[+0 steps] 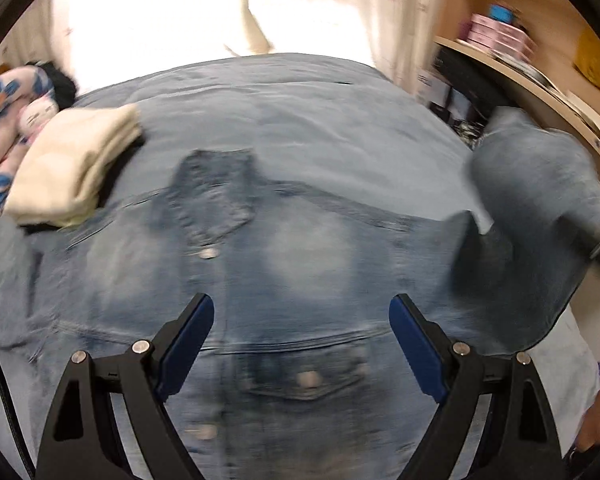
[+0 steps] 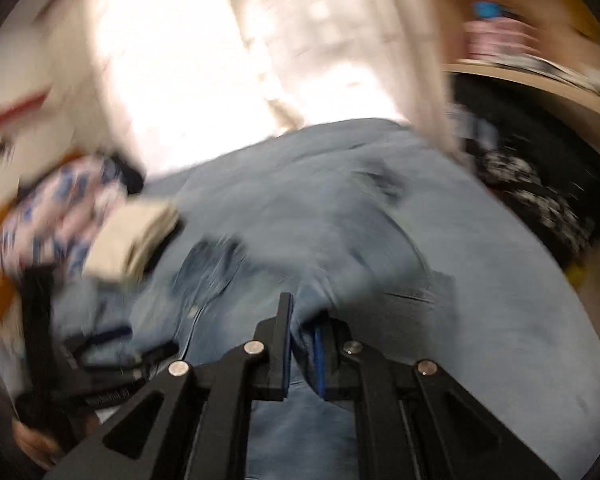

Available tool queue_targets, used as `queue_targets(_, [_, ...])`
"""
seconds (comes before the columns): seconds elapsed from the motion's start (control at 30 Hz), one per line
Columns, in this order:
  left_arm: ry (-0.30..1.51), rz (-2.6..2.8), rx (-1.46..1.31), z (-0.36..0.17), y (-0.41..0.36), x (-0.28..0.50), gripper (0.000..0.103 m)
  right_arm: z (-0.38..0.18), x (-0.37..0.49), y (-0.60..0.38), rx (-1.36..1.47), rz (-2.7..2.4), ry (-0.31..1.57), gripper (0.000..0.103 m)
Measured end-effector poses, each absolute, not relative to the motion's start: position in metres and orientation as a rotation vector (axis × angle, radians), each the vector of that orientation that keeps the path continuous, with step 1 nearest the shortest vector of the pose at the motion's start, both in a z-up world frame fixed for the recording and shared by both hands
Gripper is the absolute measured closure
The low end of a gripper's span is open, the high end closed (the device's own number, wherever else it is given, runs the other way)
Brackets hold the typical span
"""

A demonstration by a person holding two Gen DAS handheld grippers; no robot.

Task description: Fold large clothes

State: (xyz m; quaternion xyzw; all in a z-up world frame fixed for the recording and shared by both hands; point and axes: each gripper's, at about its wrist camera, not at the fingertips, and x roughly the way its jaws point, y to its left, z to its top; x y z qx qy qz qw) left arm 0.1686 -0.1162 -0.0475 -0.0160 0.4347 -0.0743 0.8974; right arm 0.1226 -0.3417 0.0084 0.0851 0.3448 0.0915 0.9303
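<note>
A faded blue denim jacket (image 1: 292, 216) lies spread flat, with its chest pockets and metal buttons facing up. My left gripper (image 1: 302, 308) hovers just above the jacket's front near a pocket flap, its jaws open and nothing between them. In the right wrist view my right gripper (image 2: 305, 318) is shut on a bunched fold of the denim jacket (image 2: 340, 224) and holds it up off the surface. The left wrist view shows that raised part, a sleeve or side (image 1: 536, 208), hanging at the right. Both views are motion-blurred.
A folded cream garment (image 1: 76, 164) lies on the jacket's left edge, beside floral blue-and-pink fabric (image 1: 4, 120). A wooden shelf (image 1: 540, 80) with pink boxes (image 1: 496, 36) stands at the right, with dark clutter beneath it. Pale curtains (image 1: 396, 12) hang behind. A hand (image 1: 596, 428) shows at the lower right.
</note>
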Motion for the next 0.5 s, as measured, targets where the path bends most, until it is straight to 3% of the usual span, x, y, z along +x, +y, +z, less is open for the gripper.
queue_targets(0.2, [1.040, -0.186, -0.081, -0.091, -0.068, 0.177, 0.015, -0.104, 0.144, -0.255, -0.019, 0.250, 0.980, 0.093])
queue_targets(0.33, [1.100, -0.291, -0.140, -0.112, -0.060, 0.174, 0.015, -0.113, 0.122, -0.264, 0.009, 0.266, 0.996, 0.084])
queue_targets(0.4, [1.117, -0.348, -0.184, -0.117, -0.062, 0.173, 0.015, -0.104, 0.111, -0.280, 0.086, 0.284, 1.003, 0.057])
queue_targets(0.43, [1.127, -0.390, -0.218, -0.120, -0.064, 0.174, 0.015, -0.099, 0.104, -0.290, 0.134, 0.304, 0.993, 0.029])
queue_targets(0.47, [1.137, -0.423, -0.245, -0.121, -0.068, 0.174, 0.015, -0.096, 0.099, -0.295, 0.155, 0.303, 0.979, 0.014])
queue_targets(0.5, [1.148, -0.451, -0.274, -0.124, -0.071, 0.174, 0.015, -0.090, 0.091, -0.301, 0.169, 0.286, 0.957, 0.013])
